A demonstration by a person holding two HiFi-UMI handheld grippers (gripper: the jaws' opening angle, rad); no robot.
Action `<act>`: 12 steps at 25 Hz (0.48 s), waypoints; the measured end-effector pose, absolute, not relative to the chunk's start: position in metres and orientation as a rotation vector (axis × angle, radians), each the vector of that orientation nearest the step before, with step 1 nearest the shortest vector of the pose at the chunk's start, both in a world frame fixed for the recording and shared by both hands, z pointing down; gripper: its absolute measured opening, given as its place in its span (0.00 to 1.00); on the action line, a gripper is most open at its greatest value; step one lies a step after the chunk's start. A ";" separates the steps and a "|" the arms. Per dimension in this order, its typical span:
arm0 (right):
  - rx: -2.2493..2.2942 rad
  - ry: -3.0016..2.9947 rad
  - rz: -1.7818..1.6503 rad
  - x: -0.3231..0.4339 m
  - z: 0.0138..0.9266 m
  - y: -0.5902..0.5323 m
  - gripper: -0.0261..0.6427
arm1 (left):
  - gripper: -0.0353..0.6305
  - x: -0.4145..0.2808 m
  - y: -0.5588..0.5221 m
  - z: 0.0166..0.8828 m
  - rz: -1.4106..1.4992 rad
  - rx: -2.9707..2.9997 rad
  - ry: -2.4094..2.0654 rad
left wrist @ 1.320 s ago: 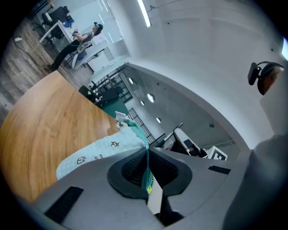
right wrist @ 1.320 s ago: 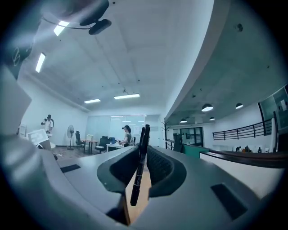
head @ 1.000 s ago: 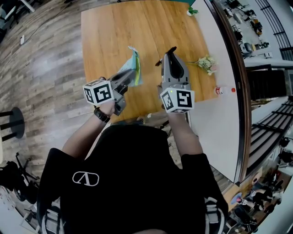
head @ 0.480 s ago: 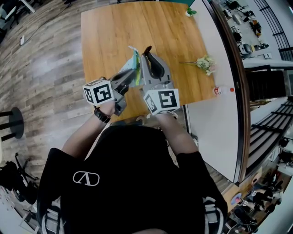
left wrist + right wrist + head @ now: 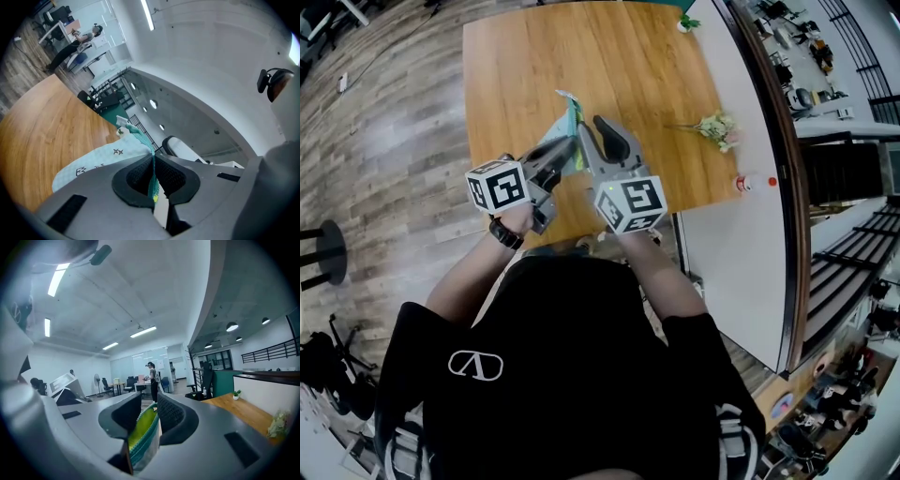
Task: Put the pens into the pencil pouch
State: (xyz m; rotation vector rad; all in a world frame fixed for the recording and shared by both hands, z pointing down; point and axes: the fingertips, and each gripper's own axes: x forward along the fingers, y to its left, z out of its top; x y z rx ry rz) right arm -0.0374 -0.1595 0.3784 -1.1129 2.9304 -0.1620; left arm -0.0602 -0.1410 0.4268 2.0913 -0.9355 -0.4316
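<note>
The pale blue pencil pouch (image 5: 565, 141) with a teal zip edge hangs above the wooden table (image 5: 534, 66). My left gripper (image 5: 573, 150) is shut on the pouch's rim; in the left gripper view the teal edge (image 5: 152, 171) is pinched between the pads of the left gripper (image 5: 153, 159). My right gripper (image 5: 596, 126) sits right beside it at the pouch mouth. Its jaws are opening, and the pouch's mouth (image 5: 143, 430), with its yellow-green lining, stands loosely between the jaws of the right gripper (image 5: 149, 411). No pen is visible in any view.
A small bunch of flowers (image 5: 718, 127) lies near the table's right edge. A tiny potted plant (image 5: 686, 21) stands at the far right corner. A bottle with a red cap (image 5: 752, 183) lies on the white ledge to the right.
My right gripper swung left and slightly down until it met the pouch. The dark thing that stuck out of its jaws a second ago no longer shows. The left gripper stayed put.
</note>
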 end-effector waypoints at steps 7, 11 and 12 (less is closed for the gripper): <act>-1.242 2.842 -0.105 -0.006 0.369 -0.163 0.19 | 0.08 -0.066 -0.143 0.438 -0.413 2.075 -0.972; -1.329 2.797 -0.088 0.021 0.367 -0.164 0.19 | 0.08 -0.081 -0.146 0.456 -0.375 2.060 -1.033; -1.351 2.788 -0.089 0.028 0.368 -0.165 0.18 | 0.08 -0.087 -0.147 0.464 -0.359 2.051 -1.055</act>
